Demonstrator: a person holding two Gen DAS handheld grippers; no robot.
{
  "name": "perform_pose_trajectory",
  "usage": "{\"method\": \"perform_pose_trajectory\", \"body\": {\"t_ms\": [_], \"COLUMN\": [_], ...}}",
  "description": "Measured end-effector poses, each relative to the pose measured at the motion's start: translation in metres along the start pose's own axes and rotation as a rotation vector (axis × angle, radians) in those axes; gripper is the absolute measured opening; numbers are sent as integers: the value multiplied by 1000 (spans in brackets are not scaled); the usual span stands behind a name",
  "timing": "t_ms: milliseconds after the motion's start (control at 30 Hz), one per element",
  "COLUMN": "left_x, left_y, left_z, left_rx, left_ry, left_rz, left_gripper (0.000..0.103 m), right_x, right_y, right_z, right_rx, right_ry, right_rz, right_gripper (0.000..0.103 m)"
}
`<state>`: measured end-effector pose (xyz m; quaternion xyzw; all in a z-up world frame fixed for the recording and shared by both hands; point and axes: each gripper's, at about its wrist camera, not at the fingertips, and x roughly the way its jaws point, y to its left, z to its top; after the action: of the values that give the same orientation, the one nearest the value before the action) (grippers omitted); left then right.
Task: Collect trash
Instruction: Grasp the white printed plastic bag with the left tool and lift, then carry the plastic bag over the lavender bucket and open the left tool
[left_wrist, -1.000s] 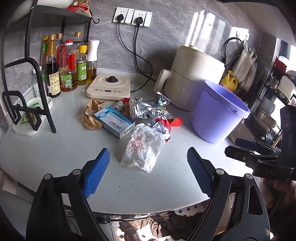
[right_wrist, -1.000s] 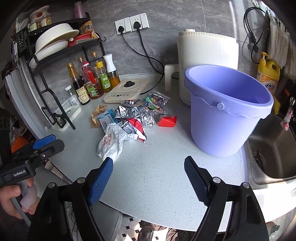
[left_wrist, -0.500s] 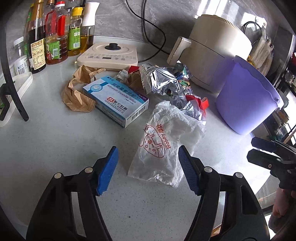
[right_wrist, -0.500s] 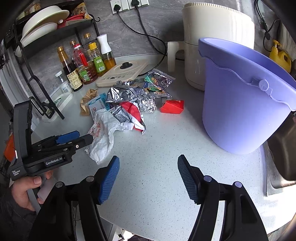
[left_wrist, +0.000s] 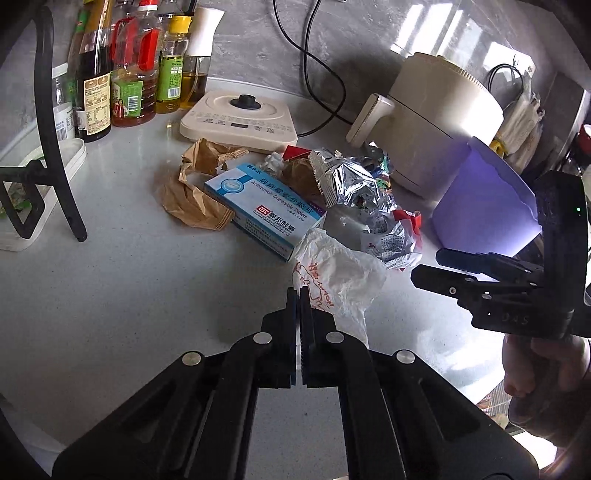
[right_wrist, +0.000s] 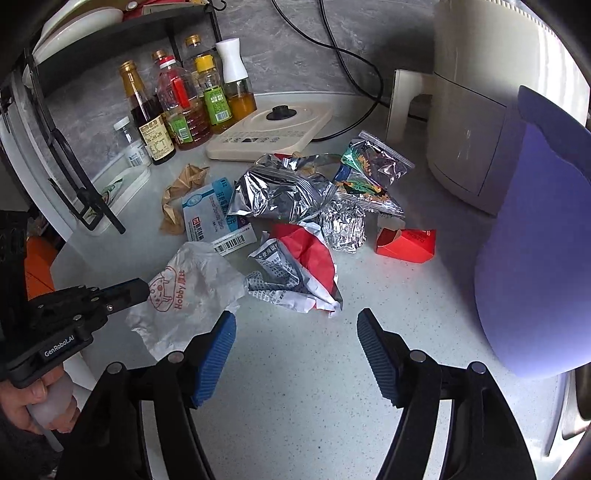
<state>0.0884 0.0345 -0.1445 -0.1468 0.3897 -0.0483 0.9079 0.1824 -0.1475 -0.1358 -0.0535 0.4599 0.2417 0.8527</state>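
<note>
Left wrist view, my left hand-held gripper (left_wrist: 299, 295) pressed together on the near edge of the white plastic bag (left_wrist: 340, 280) on the bench (left_wrist: 129, 295), purple bucket (left_wrist: 480, 214) half hidden behind my right one, right wrist view, right hand-held gripper (right_wrist: 295, 332) spread, empty, bucket cut off at right.

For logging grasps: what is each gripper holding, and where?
Left gripper pinches the white bag at its near edge. Right gripper is open, holding nothing.
</note>
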Motion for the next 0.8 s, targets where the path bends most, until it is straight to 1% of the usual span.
{"method": "perform_pose_trajectory", "body": {"t_ms": [67, 133, 200, 233, 267, 300, 333, 367, 433, 533, 667, 800], "left_x": [-13, -25, -35, -41, -45, -50, -55, -60, -70, -82, -92, -100], "left_y": [6, 12, 15, 16, 15, 15, 14, 13, 10, 4, -12, -36], "left_z": [2, 5, 9, 13, 16, 19, 23, 27, 34, 44, 60, 79], "left_rx": [-20, -39, -51, -54, -50, -41, -32, -24, -14, 0, 30, 56], "left_ry": [-28, -57, -85, -98, -110, -123, -134, -146, -167, -196, -239, -290], "left_rz": [-3, 1, 0, -4, -5, -1, 1, 2, -1, -10, -12, 0], "left_gripper": [2, 2, 2, 2, 2, 2, 2, 2, 2, 2, 2, 2], "right_x": [5, 12, 24, 31, 37, 37, 35, 32, 21, -3, -43, -82], "right_y": [1, 4, 6, 7, 8, 9, 11, 12, 14, 19, 20, 10], "right_z": [9, 16, 21, 23, 24, 25, 27, 29, 32, 36, 45, 58], "right_rx": [-2, -9, -25, -28, -32, -40, -50, -52, -47, -66, -69, -77], "right_ry": [-5, -4, 20, 45, 68, 69, 63, 70, 66, 36, -43, -113], "right_rz": [-2, -5, -21, -22, -17, -25, -39, -34, 4, 33, 89, 137], "right_gripper": [68, 72, 72, 68, 60, 51, 40, 35, 33, 33, 33, 33]}}
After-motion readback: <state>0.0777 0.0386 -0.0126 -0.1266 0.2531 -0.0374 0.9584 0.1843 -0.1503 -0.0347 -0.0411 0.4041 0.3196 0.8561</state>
